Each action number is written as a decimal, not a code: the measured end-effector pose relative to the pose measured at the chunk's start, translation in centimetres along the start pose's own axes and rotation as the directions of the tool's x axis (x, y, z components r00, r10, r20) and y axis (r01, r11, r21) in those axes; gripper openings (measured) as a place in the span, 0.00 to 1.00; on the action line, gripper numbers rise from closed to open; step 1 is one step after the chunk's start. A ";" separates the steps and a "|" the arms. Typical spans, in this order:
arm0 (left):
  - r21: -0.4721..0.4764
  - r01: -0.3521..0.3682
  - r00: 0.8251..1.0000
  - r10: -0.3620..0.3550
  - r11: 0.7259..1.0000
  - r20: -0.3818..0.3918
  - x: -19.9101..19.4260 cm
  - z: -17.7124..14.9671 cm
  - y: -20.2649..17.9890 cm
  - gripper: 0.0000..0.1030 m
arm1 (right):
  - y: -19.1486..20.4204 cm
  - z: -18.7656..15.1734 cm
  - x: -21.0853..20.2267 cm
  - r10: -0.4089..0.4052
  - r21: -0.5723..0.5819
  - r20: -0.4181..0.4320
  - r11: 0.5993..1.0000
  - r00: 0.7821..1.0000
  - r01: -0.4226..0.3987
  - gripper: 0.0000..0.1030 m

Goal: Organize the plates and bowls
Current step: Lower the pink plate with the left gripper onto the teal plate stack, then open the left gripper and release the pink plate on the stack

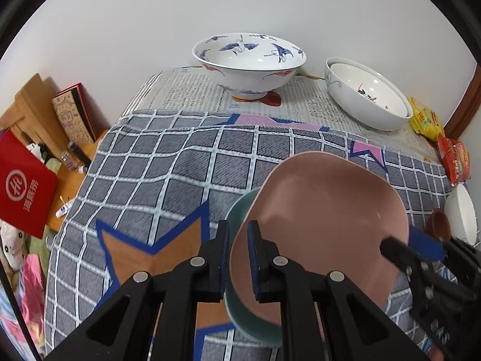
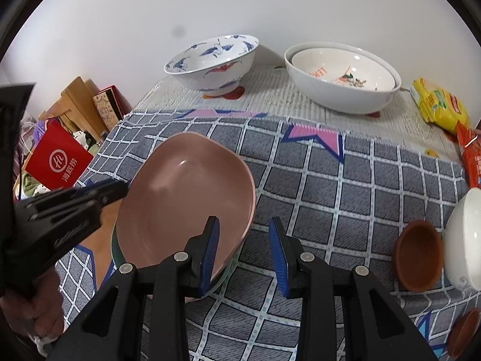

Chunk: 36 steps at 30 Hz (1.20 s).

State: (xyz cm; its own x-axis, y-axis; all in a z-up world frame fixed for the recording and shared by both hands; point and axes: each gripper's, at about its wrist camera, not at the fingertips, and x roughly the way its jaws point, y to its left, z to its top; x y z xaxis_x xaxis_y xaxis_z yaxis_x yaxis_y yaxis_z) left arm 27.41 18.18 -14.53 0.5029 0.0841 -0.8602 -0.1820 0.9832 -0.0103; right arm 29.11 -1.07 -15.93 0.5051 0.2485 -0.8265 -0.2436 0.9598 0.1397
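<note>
- Left gripper [image 1: 239,255] is clamped on the rims of two stacked dishes at once: a pink plate [image 1: 324,219] sitting inside a teal bowl [image 1: 240,316], low centre of the left wrist view.
- Right gripper [image 2: 243,249] has its jaws apart, not gripping anything. One finger hangs over the pink plate's near edge, the other is out over the checked cloth [image 2: 345,180], so the rim sits between them without being pinched.
- In the right wrist view the plate stack is left of centre, with the left gripper coming in from the left edge and a hand [image 2: 33,310] in the lower left corner.
- Back against the wall, upper centre: a blue-and-white crane bowl [image 2: 213,63], and to its right a white bowl [image 2: 339,78] with another white one nested in it.
- Right edge: a small brown clay bowl [image 2: 419,255] touching or just beside a white bowl [image 2: 463,240].
- Yellow and orange snack packets [image 2: 439,108] at upper right.
</note>
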 end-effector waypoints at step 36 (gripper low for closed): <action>-0.028 -0.001 0.999 0.000 1.000 -0.032 -2.0 -3.6 0.9 0.17 | 1.8 -0.3 0.8 -0.025 -0.067 -0.014 0.997 1.000 0.024 0.21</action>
State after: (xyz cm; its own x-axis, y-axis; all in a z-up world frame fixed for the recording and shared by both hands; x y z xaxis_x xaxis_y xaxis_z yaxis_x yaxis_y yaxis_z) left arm 23.16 18.34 -14.67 0.4755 0.0787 -0.8762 -0.2063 0.9782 -0.0241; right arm 28.84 0.83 -16.52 0.4992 0.2225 -0.8374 -0.2864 0.9545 0.0829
